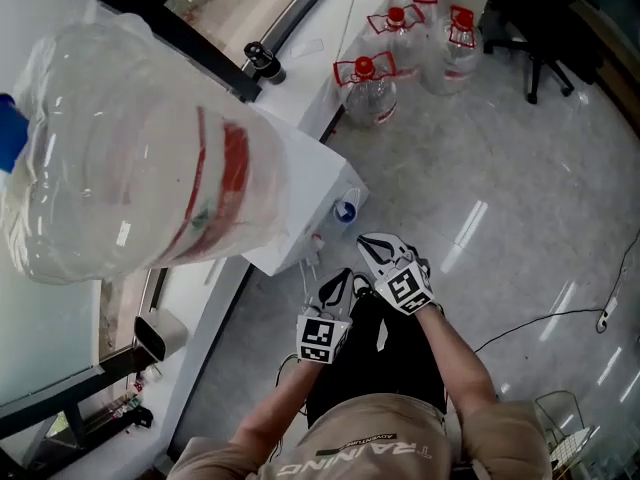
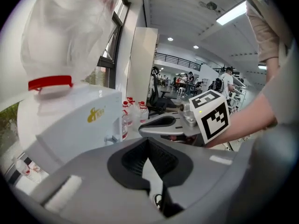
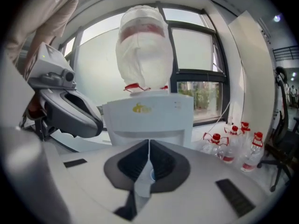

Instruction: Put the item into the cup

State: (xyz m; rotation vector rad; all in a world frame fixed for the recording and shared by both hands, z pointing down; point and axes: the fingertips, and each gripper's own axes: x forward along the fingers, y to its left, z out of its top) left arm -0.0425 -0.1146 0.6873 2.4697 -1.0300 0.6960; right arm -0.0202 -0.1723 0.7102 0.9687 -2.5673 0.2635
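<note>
- Item: not found in any view. Neither tool carries anything.
- Cup: judged to be the small blue-rimmed round thing at the dispenser's front, just ahead of the right tool. It is too small to confirm.
- Right tool: jaws together at the tips, nothing clamped. It points straight at the dispenser.
- Left tool: jaws together, nothing clamped. It is held just left of the right tool and slightly behind it.
- Bottle: upended on the dispenser, above and ahead of both tools.
- Jugs: red-capped, standing on the floor well ahead of the right tool.
- Step in hand, as judged: the task is not under way and the item must first be located.
- Recommended:
  - Part one tool's jaws before approaching the item.
  - Grip it squarely.
  - Bring it over the cup's mouth and release low.
  - Keep the other tool out of the path.
</note>
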